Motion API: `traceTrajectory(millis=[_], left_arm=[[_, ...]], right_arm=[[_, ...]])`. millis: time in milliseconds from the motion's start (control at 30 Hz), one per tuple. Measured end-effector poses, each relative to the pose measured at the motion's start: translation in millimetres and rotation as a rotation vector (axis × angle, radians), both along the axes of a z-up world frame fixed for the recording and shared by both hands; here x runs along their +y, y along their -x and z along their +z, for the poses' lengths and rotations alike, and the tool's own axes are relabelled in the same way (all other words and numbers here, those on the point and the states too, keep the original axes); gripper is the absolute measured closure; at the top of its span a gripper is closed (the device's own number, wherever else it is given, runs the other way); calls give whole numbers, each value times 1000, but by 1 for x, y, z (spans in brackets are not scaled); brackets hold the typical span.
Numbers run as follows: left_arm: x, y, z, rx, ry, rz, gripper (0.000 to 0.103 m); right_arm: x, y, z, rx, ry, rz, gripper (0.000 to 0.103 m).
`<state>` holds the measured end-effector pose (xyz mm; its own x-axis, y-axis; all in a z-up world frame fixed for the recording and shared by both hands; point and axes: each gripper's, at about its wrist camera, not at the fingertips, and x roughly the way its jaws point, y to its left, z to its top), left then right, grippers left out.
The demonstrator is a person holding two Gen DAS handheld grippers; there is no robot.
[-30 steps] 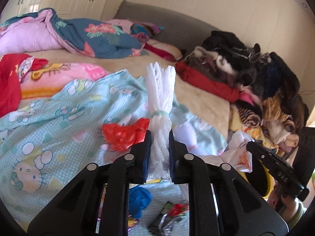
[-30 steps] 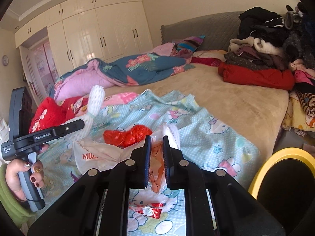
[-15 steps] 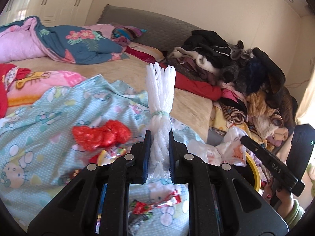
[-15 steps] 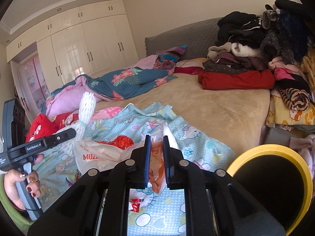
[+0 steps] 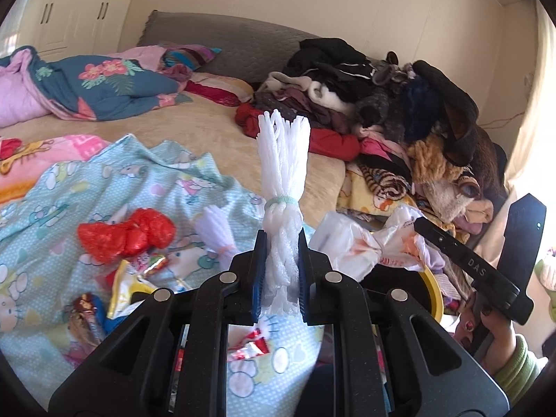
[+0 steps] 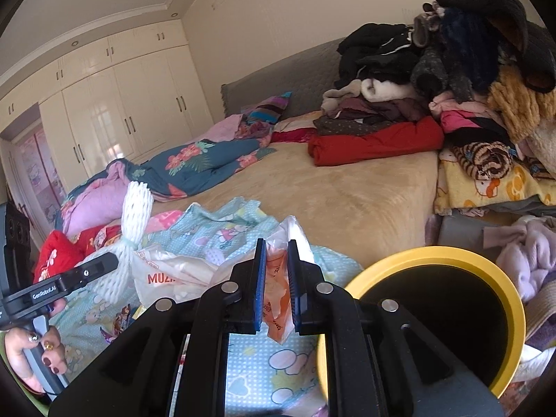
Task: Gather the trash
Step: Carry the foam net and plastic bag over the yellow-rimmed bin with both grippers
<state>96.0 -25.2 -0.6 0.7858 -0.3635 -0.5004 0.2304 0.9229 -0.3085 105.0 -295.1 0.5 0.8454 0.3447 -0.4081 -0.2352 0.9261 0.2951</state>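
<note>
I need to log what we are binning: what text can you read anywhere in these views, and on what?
"MUZI", cut off after that, in red on the white plastic bag held by the right gripper.
"DAS" on the right gripper's body, seen from the left wrist.
"GenRobot.AI" on the left gripper body, seen from the right wrist.
Orange print on the bag and snack wrappers: too blurred.

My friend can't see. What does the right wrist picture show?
The right gripper pinches a crumpled white and orange plastic bag next to a yellow-rimmed bin. Farther left, the left gripper holds a white foam net over a messy bed.
</note>
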Motion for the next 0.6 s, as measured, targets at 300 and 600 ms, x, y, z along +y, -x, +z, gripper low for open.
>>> traceTrajectory(millis=[300,600], left_arm=[[-27,1,-3,3,-20,-55,93],[-56,0,-8,17,-31,-104,93]], right_arm=[[-41,4,-4,9,-36,-84,91],[-79,8,-14,26,-60,-168,91]])
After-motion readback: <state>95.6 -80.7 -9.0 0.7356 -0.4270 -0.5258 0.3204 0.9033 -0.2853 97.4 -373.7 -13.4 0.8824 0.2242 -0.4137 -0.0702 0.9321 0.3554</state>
